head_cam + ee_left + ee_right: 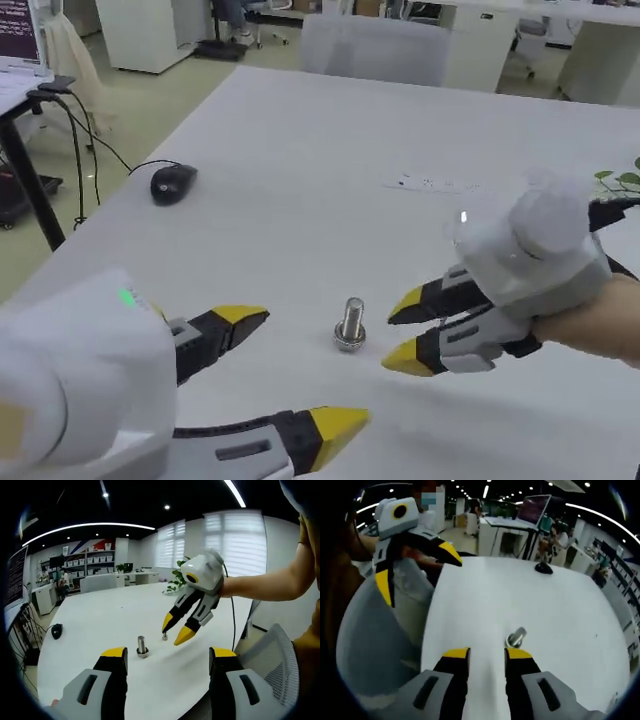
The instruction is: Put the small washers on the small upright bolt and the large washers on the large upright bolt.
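The left tongs (311, 365) gape wide and empty; the right tongs (389, 341), barely parted and empty, should skirt the bolt (350, 325) without tipping it.

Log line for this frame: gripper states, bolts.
left gripper: open, empty | right gripper: open, empty | large bolt: upright on table, between grippers, untouched | small bolt: by right gripper's tips

Bright, even overhead light; soft blur, fisheye edges bend
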`<state>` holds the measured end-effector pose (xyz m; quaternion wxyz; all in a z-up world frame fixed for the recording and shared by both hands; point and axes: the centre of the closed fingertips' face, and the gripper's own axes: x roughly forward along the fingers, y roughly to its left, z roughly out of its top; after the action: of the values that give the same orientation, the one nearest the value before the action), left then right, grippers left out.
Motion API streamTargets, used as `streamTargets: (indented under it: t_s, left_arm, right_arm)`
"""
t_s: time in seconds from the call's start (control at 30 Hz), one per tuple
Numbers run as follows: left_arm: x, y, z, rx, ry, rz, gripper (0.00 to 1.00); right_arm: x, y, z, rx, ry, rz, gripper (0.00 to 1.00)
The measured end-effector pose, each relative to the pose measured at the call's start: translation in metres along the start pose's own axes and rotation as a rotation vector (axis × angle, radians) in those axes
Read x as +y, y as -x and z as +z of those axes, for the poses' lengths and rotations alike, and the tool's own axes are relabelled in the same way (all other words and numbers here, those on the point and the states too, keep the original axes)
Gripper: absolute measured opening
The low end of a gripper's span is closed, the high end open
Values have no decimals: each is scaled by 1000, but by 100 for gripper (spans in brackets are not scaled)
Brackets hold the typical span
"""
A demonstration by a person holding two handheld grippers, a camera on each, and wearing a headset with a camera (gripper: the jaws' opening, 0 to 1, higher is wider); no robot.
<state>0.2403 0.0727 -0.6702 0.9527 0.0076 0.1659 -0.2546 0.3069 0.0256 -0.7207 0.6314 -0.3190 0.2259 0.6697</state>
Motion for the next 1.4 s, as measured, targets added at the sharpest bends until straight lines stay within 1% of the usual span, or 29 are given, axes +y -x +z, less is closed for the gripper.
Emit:
streamTargets:
  t_s: [0.03, 0.07, 0.1, 0.13, 0.17, 0.2, 0.27, 0.3, 0.33, 0.37, 0.4, 0.43, 0.47, 0.53, 0.57, 0.6, 0.63, 0.67, 0.7, 0.77, 0.83, 0.87, 0.9, 0.97, 1.07, 1.13, 1.2, 1.27, 1.4]
  left_arm:
    - [-1, 0, -1, 5, -5, -4, 65]
    - [-2, 0, -2, 13, -12, -11, 65]
    - [-6, 0, -2, 20, -32, -27, 65]
    - [-7, 0, -2, 19, -36, -32, 65]
    - [-11, 1, -1, 12, -44, -53, 65]
    - [-14, 1, 0, 4, -51, -66, 65]
    - [-20, 0, 0, 3, -54, -94, 65]
    - [-22, 0, -1, 6, -57, -107, 65]
    - [-25, 0, -2, 9, -60, -123, 65]
    - [-27, -1, -2, 9, -68, -138, 66]
    - [-31, -1, -2, 9, -72, -157, 66]
    - [-34, -1, -3, 11, -70, -173, 66]
    - [-36, 0, -4, 16, -71, -184, 66]
    - [-38, 0, -5, 19, -77, -192, 66]
    - [-38, 0, -5, 19, -74, -194, 66]
    - [-39, 1, -5, 16, -67, -194, 66]
    - [-39, 1, -4, 9, -58, -194, 67]
    - [-40, 2, -4, 3, -48, -196, 67]
    - [-40, 2, -5, 3, -42, -193, 67]
    - [-42, 1, -8, 4, -40, -198, 68]
    - [-45, 0, -12, 18, -39, -211, 68]
    - [-46, -1, -14, 27, -44, -215, 68]
    - [-47, -1, -16, 40, -58, -212, 68]
    - [-49, 2, -15, 39, -80, -220, 68]
    - [-50, 7, -14, 43, -83, -226, 69]
    - [-50, 11, -13, 43, -81, -220, 69]
    - [-48, 15, -10, 30, -76, -211, 69]
    - [-45, 17, -9, 23, -83, -188, 69]
    - [-43, 21, -9, 21, -83, -171, 70]
  right_arm:
    - [4, 5, 0, -24, -5, -7, 28]
    - [7, 11, 0, -60, -29, -33, 28]
    - [9, 15, -1, -84, -52, -43, 28]
    - [13, 19, -3, -104, -68, -45, 28]
    - [17, 25, -4, -147, -83, -66, 29]
    - [18, 29, -7, -161, -104, -81, 29]
    - [29, 37, -10, -223, -116, -72, 30]
    - [31, 42, -15, -246, -141, -95, 30]
    - [33, 45, -18, -258, -143, -103, 30]
    - [36, 48, -20, -280, -145, -103, 31]
    - [40, 51, -22, -307, -166, -99, 32]
    - [47, 54, -24, -333, -198, -86, 33]
    - [50, 56, -26, -348, -210, -88, 36]
    - [53, 64, -31, -391, -231, -132, 40]
    - [57, 69, -31, -426, -263, -142, 41]
    - [58, 72, -32, -443, -279, -153, 43]
    - [58, 76, -34, -464, -300, -184, 44]
    - [60, 79, -35, -484, -304, -197, 46]
    - [61, 83, -36, -514, -321, -215, 48]
    - [67, 87, -37, -556, -347, -228, 53]
    - [74, 87, -47, -555, -384, -243, 55]
    - [78, 88, -52, -559, -413, -252, 55]
    - [81, 89, -55, -563, -421, -257, 56]
    - [87, 94, -57, -583, -451, -272, 57]
    - [92, 101, -58, -597, -461, -289, 59]
    - [93, 105, -57, -607, -461, -297, 59]
    - [93, 109, -53, -613, -457, -302, 59]
    - [93, 111, -48, -610, -433, -305, 59]
    - [90, 113, -38, -614, -400, -320, 59]
